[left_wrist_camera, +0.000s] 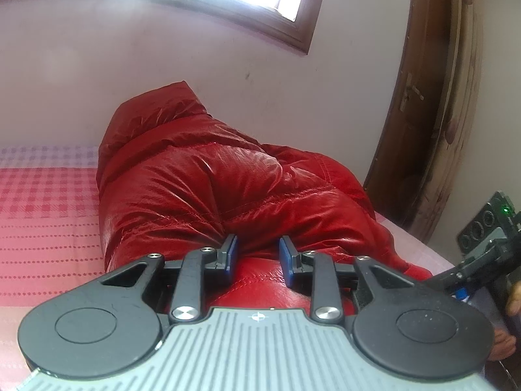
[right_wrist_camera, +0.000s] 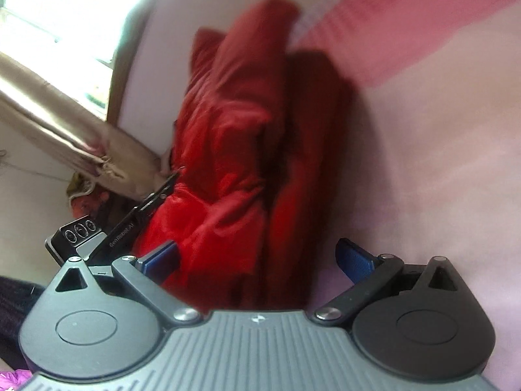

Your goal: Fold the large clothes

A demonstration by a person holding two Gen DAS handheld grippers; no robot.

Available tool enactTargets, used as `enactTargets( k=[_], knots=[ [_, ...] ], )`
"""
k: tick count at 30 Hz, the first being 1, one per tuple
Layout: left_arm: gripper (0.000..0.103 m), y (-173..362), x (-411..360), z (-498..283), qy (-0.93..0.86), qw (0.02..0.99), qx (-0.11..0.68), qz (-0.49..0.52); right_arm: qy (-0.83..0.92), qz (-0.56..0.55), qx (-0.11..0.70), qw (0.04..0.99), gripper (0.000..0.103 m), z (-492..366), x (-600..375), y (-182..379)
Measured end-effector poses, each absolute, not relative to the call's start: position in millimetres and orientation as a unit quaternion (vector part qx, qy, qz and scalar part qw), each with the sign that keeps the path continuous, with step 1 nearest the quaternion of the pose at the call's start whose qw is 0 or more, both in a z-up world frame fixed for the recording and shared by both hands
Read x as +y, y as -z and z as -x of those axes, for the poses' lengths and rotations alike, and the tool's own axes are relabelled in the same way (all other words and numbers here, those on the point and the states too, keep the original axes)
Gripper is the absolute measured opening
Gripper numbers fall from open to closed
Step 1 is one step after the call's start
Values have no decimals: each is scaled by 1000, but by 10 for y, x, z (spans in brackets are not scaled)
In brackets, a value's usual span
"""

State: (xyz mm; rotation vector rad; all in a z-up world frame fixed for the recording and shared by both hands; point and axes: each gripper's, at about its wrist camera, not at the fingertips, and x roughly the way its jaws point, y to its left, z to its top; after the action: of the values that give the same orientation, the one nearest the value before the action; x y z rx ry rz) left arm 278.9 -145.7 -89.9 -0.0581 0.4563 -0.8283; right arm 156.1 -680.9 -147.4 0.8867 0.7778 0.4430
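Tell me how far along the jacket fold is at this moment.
Done: the red puffer jacket already lies bundled lengthwise on the pink checked bedspread, layers doubled over.
In hand: the left gripper has a puffy fold between its blue pads, apparently pinched. The right gripper is open, the jacket's near end between its fingers, ungripped.
Left: the bundle still looks long and lumpy, so probably another fold and some flattening.

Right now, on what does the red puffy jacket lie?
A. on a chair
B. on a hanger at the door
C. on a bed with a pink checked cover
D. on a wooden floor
C: the jacket lies bunched on the pink checked cover of a bed, close to the wall, with the left claw at its near edge.
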Motion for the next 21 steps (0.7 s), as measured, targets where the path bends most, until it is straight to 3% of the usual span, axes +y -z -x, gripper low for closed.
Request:
enactTargets(
  k=[6,11,14,16,18,21],
  knots=[
    [33,892,-1461,-2791,398,890,221,21,-234,-410,320,821,103,-1793,-6591,1511],
    [41,869,-1513,-2729,396,892,215,14,-214,-368,313,849,75,-1659,-6538,1508],
    [53,818,-1584,-2668,395,894,213,-4,-201,-361,308,857,65,-1583,-6540,1496],
    [84,780,-1659,-2604,403,891,208,-30,-192,-343,306,867,60,-1513,-6509,1482],
    [101,765,-1775,-2498,400,892,199,-69,-183,-330,307,874,56,-1490,-6450,1432],
    [103,798,-1878,-2394,386,898,180,-114,-176,-317,309,879,52,-1477,-6423,1353]
  ],
)
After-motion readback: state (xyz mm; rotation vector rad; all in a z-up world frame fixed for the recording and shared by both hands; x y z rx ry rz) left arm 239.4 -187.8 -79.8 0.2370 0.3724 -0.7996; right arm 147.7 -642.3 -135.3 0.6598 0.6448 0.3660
